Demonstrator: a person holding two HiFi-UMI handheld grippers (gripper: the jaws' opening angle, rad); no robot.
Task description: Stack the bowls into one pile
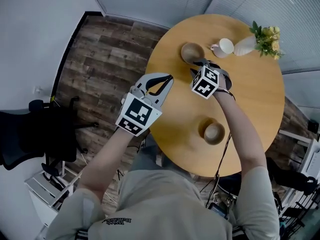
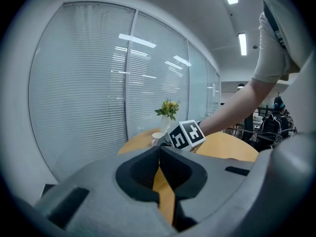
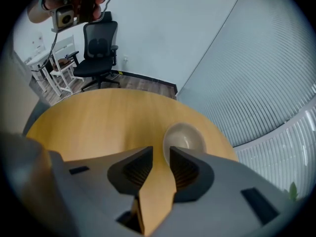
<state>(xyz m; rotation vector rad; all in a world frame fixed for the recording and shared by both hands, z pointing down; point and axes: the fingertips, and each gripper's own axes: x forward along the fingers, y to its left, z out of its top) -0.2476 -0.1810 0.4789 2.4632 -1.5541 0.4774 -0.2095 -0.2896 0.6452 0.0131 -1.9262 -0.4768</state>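
Two bowls on one round counter point(image 1: 255, 104): far bowl point(image 1: 192, 52) and near bowl point(image 1: 214, 133). Maybe one more bowl tucked inside the near bowl, hard to tell. One white cup point(image 1: 224, 47). One white vase point(image 1: 244, 46), with one bunch of yellow flowers point(image 1: 267, 36) in it. Two grippers: left gripper point(image 2: 159, 149) and right gripper point(image 3: 161, 152). Two fingers point(image 3: 138, 168) on each, so four in all. One black-and-white marker cube point(image 1: 205, 82) on each, so two in all. One black office chair point(image 3: 98, 46) over by the wall.
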